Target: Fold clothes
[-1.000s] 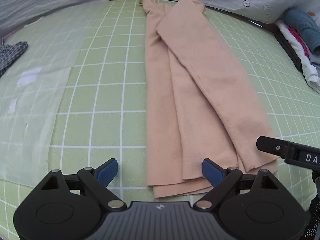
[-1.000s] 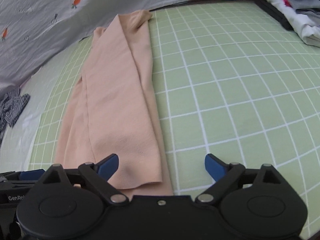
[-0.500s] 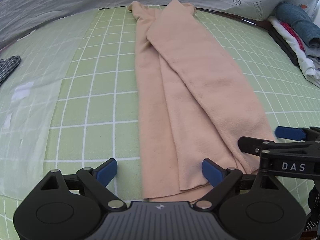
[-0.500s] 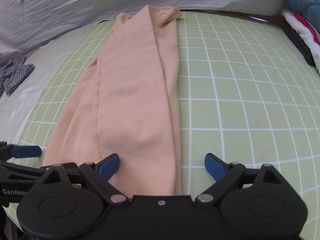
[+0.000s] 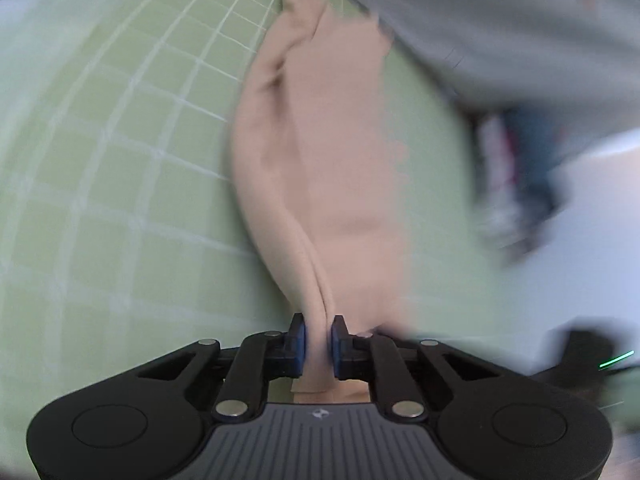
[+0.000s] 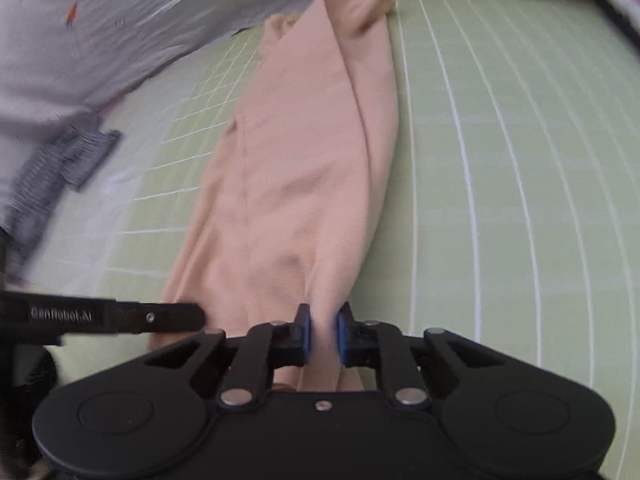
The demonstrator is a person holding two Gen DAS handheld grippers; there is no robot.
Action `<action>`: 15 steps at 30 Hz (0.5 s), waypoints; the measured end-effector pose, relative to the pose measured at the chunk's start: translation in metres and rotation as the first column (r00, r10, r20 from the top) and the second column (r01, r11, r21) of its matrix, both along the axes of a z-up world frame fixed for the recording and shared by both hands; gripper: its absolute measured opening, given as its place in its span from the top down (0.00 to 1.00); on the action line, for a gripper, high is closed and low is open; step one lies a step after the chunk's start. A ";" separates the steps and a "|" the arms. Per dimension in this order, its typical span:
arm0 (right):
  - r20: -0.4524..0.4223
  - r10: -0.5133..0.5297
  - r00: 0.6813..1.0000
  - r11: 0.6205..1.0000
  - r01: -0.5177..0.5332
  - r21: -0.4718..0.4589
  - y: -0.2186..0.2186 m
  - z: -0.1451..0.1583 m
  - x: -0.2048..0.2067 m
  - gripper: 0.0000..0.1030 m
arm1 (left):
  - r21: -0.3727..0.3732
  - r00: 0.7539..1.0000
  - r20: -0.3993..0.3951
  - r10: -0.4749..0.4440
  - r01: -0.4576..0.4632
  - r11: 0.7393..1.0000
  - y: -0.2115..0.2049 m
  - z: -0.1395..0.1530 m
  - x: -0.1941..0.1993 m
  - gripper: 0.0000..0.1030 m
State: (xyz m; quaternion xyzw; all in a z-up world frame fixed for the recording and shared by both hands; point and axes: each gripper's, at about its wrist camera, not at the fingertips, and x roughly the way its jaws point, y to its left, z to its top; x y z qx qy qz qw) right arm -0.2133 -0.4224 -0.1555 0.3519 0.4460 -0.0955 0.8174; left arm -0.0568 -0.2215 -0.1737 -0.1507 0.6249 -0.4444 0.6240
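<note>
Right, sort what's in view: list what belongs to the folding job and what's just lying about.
In the job:
peach garment
left gripper, shut on its near end
right gripper, shut on its near end
green grid mat

Lying about:
checked cloth
grey sheet
clothes pile, blurred

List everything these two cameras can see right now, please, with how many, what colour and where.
Garment: one, peach, lying lengthwise on the mat, near end pinched.
Grid mat: one, green with white lines, under the garment.
Sheet: one, pale grey with small prints, along the mat's far edge.
Checked cloth: one, grey, left of the mat.
Clothes pile: blurred, blue, white and red, right side.
Left hand-held gripper: black with blue pads, shut on the garment.
Right hand-held gripper: same, shut on the garment.
</note>
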 end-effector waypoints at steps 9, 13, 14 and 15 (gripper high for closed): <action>0.255 -0.096 0.962 0.984 0.053 0.170 -0.050 0.101 -0.029 0.87 | -0.232 0.989 0.144 0.043 -0.008 0.973 -0.011 0.106 0.027 0.87; 0.345 -0.117 0.931 0.990 0.081 0.115 -0.073 0.126 -0.004 0.87 | -0.269 0.980 0.162 0.113 -0.067 0.961 -0.036 0.114 0.053 0.87; 0.356 -0.116 0.927 0.991 0.083 0.107 -0.079 0.127 0.005 0.87 | -0.267 0.977 0.174 0.124 -0.075 0.961 -0.042 0.116 0.059 0.87; 0.361 -0.115 0.926 0.992 0.086 0.095 -0.085 0.127 0.015 0.87 | -0.265 0.973 0.186 0.135 -0.083 0.961 -0.048 0.117 0.066 0.87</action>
